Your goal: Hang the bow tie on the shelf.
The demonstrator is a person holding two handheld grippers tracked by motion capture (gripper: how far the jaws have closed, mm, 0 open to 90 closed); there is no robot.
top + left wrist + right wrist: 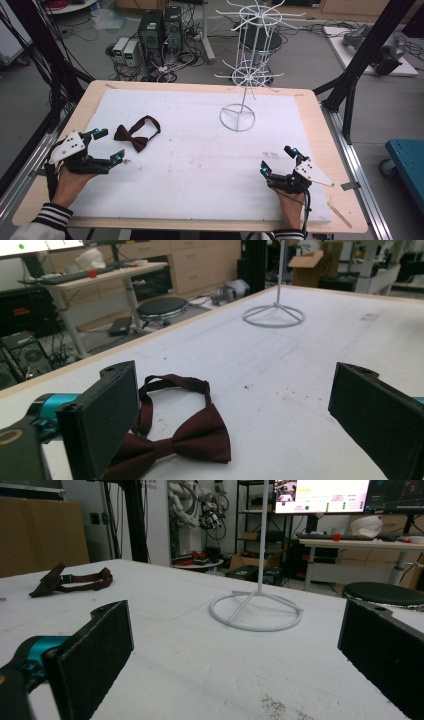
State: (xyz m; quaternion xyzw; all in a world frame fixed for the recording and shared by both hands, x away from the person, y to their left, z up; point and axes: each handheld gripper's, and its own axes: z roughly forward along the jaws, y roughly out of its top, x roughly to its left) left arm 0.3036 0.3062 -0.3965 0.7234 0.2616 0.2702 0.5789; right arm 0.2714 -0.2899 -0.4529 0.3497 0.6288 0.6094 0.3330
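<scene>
High view | left gripper (109, 146) jaws wide beside bow tie (136, 134), left bench edge | right gripper (278, 160) wide, idle | risk: pinching only the strap (151, 121), tie dangles and slips

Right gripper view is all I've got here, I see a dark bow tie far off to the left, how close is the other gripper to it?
Observer: In the high view the left gripper sits just left of the bow tie, not touching it.
Operator: Is it open?
Observer: Yes, the left gripper view shows its jaws wide apart, with the bow tie lying flat beside the left-hand jaw.
Operator: And the white stand?
Observer: The high view shows the wire rack rising from that ring base, with bare hooks.
</scene>
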